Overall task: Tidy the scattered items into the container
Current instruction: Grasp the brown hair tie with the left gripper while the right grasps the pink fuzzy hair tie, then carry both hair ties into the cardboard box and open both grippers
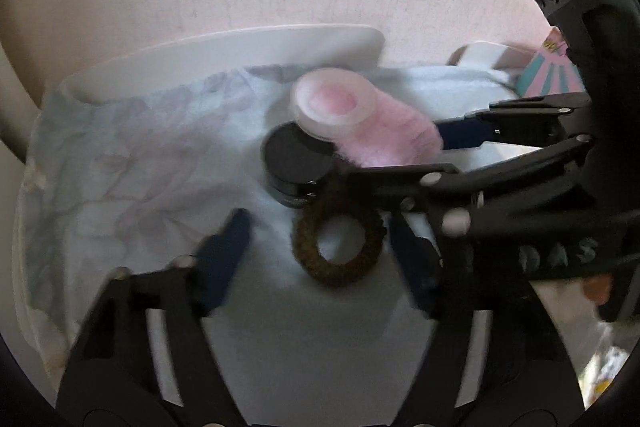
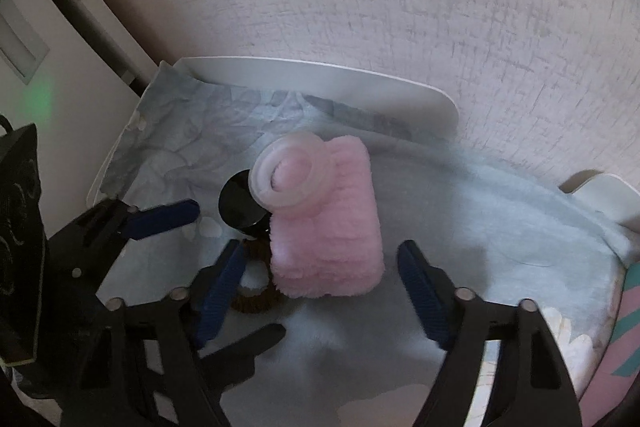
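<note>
Figure: Items gathered in the cloth-lined white container [image 2: 400, 83].

We see a fluffy pink cloth roll [image 2: 332, 223] with a translucent ring [image 2: 286, 179] on its end, a glossy black jar [image 2: 240, 205] and a brown fuzzy ring [image 1: 336, 247]. Both the left tongs [image 1: 320, 255] and right tongs [image 2: 320, 291] hang wide, empty, above them.
</note>
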A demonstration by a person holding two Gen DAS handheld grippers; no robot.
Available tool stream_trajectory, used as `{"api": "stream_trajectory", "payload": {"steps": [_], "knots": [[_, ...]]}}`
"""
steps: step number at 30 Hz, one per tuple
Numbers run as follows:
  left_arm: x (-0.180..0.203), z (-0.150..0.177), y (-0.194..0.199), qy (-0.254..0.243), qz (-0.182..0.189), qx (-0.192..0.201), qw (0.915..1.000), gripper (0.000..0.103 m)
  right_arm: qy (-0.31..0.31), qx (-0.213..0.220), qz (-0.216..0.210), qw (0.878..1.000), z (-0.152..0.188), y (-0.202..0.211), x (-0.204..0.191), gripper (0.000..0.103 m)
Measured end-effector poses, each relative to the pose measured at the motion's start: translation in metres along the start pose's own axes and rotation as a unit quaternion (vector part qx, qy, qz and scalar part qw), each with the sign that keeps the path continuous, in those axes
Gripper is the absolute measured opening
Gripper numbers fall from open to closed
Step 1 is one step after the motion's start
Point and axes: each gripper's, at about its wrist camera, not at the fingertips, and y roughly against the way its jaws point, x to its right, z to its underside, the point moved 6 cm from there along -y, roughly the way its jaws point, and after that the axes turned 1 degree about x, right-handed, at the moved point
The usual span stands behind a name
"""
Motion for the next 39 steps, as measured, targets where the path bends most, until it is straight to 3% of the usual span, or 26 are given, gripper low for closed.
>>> {"api": "stream_trajectory", "payload": {"steps": [1, 2, 4, 6, 16, 30, 39], "knots": [[0.001, 0.000, 0.000, -0.006, -0.003, 0.001, 1.0000, 0.049, 0.000, -0.004, 0.002, 1.000, 0.001, -0.001, 0.002, 0.049], [0.001, 0.000, 0.001, -0.007, -0.001, 0.001, 1.0000, 0.044, 0.005, -0.001, 0.004, 1.000, 0.001, -0.002, 0.002, 0.045], [-0.001, 0.001, 0.005, -0.006, -0.002, 0.003, 1.0000, 0.021, 0.013, 0.000, 0.009, 1.000, 0.001, 0.000, 0.002, 0.042], [-0.005, 0.000, 0.009, -0.001, -0.008, 0.008, 0.9999, 0.012, 0.015, 0.011, 0.009, 1.000, 0.001, 0.005, 0.001, 0.041], [-0.018, -0.018, 0.057, 0.024, -0.007, 0.050, 0.9985, 0.012, 0.024, 0.039, 0.013, 0.999, 0.003, 0.040, -0.003, 0.040], [-0.006, -0.043, 0.128, 0.019, -0.016, 0.097, 0.9950, 0.012, 0.029, 0.085, 0.014, 0.996, 0.004, 0.098, -0.018, 0.040], [0.000, -0.038, 0.141, 0.021, -0.015, 0.093, 0.9953, 0.012, 0.095, 0.046, 0.100, 0.989, 0.027, 0.105, -0.019, 0.040]]}}
